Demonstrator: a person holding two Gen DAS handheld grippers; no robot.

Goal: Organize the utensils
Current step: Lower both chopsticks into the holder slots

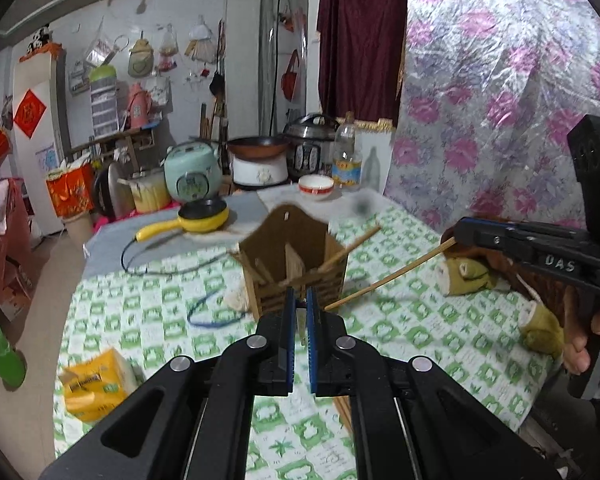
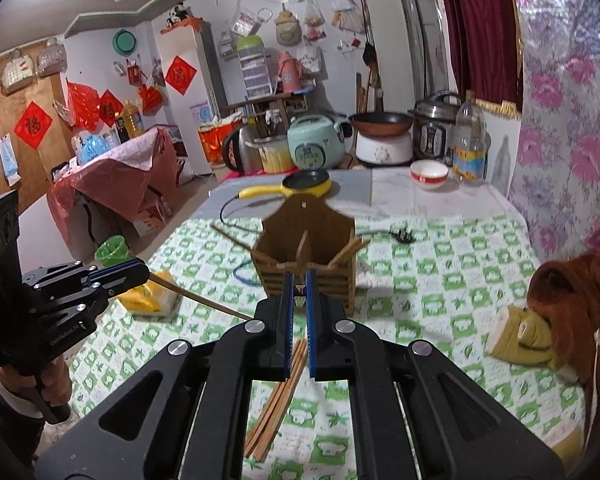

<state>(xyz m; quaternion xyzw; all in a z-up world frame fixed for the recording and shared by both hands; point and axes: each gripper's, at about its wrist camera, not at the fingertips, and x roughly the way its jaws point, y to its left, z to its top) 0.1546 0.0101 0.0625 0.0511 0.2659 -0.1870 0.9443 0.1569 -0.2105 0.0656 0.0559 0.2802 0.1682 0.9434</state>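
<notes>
While both claws are hovering just in front of the wooden utensil holder (image 1: 296, 264), one chopstick (image 1: 392, 274) is spanning the gap between them. The right gripper (image 1: 458, 234) is coming in from the holder's right side, jaws clamped together on one end of that stick. The other end is running down to the left gripper (image 1: 300, 300), just in front of the holder's slatted face. From the right wrist view the left gripper (image 2: 146, 270) is sitting to the holder's left with its jaws pressed on the same stick. The stick is slanting toward the right gripper's own tips and disappearing behind them. Both claws are showing only a thin slit between the blue pads.

The holder is standing upright on the green checked tablecloth (image 1: 412, 320). A few chopsticks are leaning out of its right compartment, and more are poking from its left one. A loose bundle of chopsticks (image 2: 276, 408) is lying flat on the cloth in front of the holder, under the right gripper.

Behind the holder, a yellow pan (image 1: 204, 214) and a white bowl (image 1: 316, 187) are sitting near a clear bottle (image 1: 347, 156). A yellow tissue pack (image 1: 94, 384) is lying front-left of the holder, and a brown plush toy (image 2: 572, 312) is lying to its right.
</notes>
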